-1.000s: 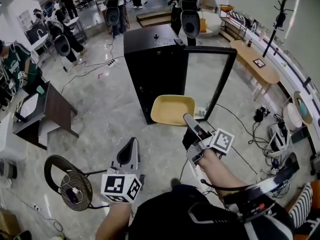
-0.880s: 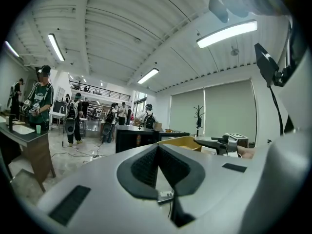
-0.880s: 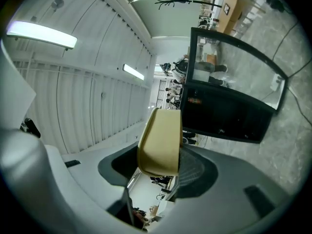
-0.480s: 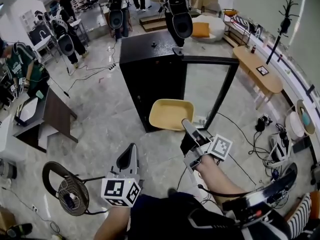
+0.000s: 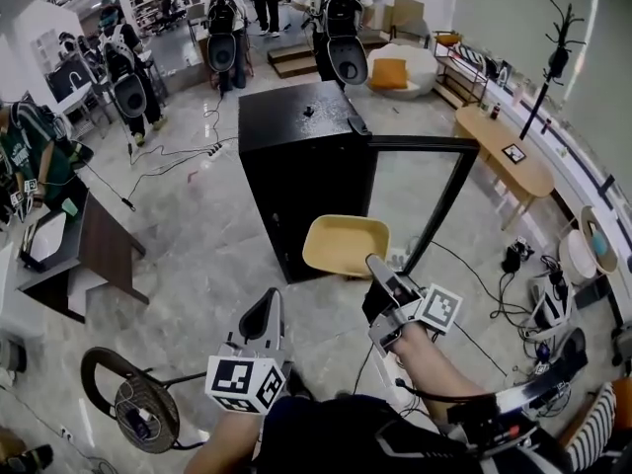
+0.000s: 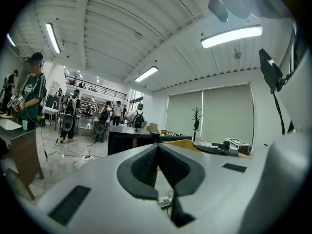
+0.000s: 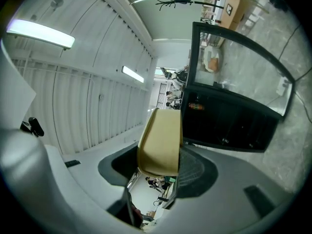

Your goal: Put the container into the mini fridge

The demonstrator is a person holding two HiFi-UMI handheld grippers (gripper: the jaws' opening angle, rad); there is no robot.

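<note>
Gripping the yellow container by its near rim in your right gripper | mini fridge sitting just ahead, door open | container seeming light, stiff, tilt-prone on a rim hold | your left gripper idling clenched, empty.

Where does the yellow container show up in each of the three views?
Head view: the yellow container is at centre, in front of the mini fridge, held by the right gripper.
Left gripper view: a yellow sliver just right of the jaw tips.
Right gripper view: at centre, clamped between the jaws.
Shared landmark: the black mini fridge appears in all three.
</note>
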